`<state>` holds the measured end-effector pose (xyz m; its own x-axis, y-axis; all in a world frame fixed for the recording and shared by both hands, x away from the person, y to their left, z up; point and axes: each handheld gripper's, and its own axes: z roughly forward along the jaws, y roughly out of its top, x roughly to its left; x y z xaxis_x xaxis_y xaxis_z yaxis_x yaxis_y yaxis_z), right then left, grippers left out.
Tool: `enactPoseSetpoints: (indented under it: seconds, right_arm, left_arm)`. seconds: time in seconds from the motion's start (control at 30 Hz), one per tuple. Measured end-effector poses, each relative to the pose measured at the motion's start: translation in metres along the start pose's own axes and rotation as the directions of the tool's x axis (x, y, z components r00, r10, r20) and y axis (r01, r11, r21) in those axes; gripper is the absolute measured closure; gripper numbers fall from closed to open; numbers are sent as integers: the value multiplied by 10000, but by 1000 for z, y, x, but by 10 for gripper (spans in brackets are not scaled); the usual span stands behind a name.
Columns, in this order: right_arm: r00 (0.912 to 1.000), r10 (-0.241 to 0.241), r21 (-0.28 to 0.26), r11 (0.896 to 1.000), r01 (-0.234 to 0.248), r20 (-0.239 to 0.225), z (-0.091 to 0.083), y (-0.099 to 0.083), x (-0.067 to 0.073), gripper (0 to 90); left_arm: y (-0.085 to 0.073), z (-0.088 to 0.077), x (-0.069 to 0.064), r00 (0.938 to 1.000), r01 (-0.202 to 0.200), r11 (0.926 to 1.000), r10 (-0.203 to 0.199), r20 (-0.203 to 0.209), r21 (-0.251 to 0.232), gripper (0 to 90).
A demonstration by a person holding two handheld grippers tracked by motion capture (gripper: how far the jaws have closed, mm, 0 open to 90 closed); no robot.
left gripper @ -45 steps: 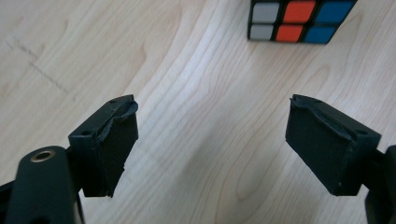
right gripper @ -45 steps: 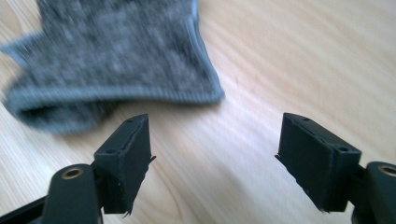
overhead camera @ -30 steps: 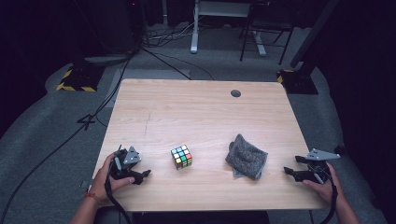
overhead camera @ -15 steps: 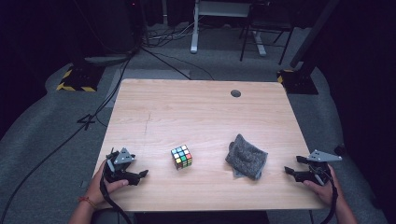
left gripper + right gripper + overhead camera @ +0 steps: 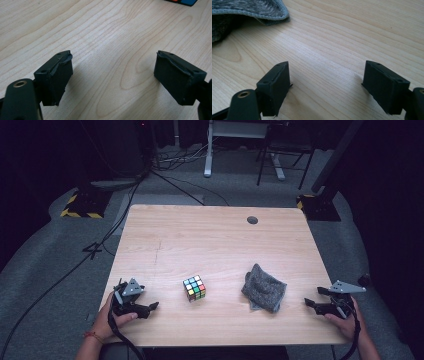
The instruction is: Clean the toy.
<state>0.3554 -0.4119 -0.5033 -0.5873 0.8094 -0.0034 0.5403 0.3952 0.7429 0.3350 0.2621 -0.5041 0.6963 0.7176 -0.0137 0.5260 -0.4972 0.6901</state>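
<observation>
On the near half of the table [image 5: 210,240] sits the cube [image 5: 194,287], square on the wood, with the grey cloth [image 5: 263,287] crumpled well to its right. Neither thing is in or on anything but the bare tabletop.

The left gripper [image 5: 150,306] lies low at the near left corner, its tips turned toward the cube but clearly apart from it, bare wood between them. In the left gripper view its jaws stand spread with nothing between them, and a coloured edge of the cube [image 5: 182,2] peeks in at the top.

The right gripper [image 5: 312,299] rests at the near right edge, aimed at the cloth and near it without touching. In the right gripper view its jaws also gape on bare wood, the hemmed corner of the cloth [image 5: 249,10] lying ahead to one side.
</observation>
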Motion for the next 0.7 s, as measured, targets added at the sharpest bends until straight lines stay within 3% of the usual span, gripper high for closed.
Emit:
enactPoseSetpoints:
  seconds: [0.7]
  right_arm:
    - [10000,20,5,10000,-20,7,0,0,0,213]
  left_arm:
    - [1,1,0,10000,28,10000,-28,-16,-4,153]
